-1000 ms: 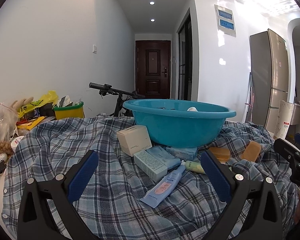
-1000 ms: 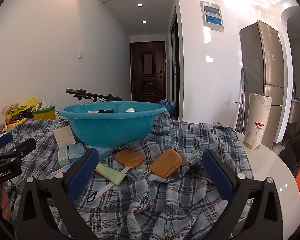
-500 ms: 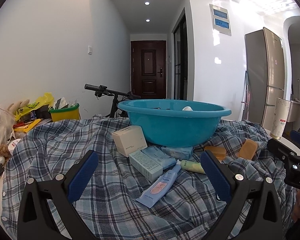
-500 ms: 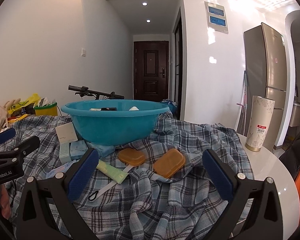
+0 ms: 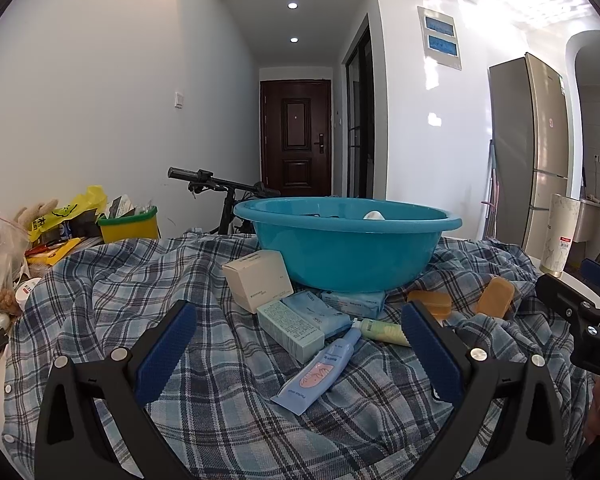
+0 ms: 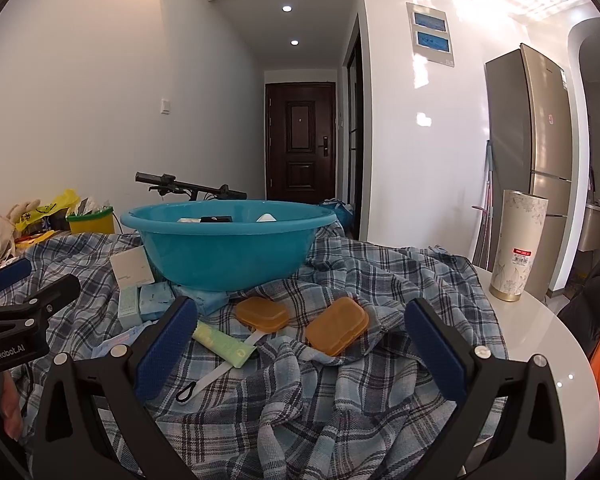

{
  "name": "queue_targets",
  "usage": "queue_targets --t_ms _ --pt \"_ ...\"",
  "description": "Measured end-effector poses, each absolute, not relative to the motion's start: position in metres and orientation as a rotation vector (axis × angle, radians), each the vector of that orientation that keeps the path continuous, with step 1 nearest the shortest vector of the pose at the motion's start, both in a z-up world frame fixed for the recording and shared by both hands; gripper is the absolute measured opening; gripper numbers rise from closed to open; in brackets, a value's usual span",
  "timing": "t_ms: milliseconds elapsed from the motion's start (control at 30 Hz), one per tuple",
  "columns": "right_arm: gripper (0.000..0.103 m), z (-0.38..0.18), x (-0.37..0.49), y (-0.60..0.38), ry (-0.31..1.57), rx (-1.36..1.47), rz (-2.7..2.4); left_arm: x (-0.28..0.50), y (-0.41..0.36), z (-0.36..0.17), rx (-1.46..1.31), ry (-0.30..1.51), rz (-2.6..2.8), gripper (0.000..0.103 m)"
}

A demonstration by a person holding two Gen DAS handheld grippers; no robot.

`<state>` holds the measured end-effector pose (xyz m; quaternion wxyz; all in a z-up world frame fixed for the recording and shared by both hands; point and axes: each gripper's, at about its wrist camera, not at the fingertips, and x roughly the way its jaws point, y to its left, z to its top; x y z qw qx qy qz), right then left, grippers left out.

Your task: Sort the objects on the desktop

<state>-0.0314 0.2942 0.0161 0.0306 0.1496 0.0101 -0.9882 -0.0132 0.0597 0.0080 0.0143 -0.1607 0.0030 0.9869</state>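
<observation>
A teal basin (image 5: 348, 248) (image 6: 228, 248) sits on a blue plaid cloth (image 5: 180, 288) with a few items inside. In front of it lie a white box (image 5: 256, 284), a pale green carton (image 5: 290, 330), blue packets (image 5: 320, 314), a light blue tube (image 5: 320, 370), a green tube (image 6: 222, 344) and two orange soap cases (image 6: 262, 314) (image 6: 336, 330). My left gripper (image 5: 300, 356) is open above the blue tube, holding nothing. My right gripper (image 6: 300, 344) is open too, near the soap cases.
A tall patterned cylinder (image 6: 518, 244) stands on the white table (image 6: 540, 332) at the right. Clutter with a yellow-green tub (image 5: 128, 226) and bags sits at the far left. A bicycle handlebar (image 5: 220, 182) and a fridge (image 5: 540, 152) are behind.
Both views have shifted slightly: the basin and objects sit a little farther and more centred. Both grippers stay open and empty.
</observation>
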Motion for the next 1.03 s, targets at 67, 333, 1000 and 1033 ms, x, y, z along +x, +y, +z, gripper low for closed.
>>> queue_targets --t_ms 67,333,1000,1033 --pt "0.103 0.0161 -0.0315 0.2943 0.03 0.461 -3.046 -0.0133 0.0599 0.0081 -0.499 0.01 3.073 0.103" --pt "0.103 0.0161 -0.0314 0.2945 0.03 0.461 -3.046 -0.0143 0.0591 0.0075 -0.509 0.012 3.075 0.103" --pt "0.103 0.0164 -0.0303 0.2956 0.018 0.452 -3.057 -0.0116 0.0589 0.0098 -0.488 0.023 3.077 0.103" --pt "0.103 0.0163 -0.0307 0.2961 0.014 0.454 -3.057 -0.0118 0.0591 0.01 -0.49 0.025 3.076 0.103"
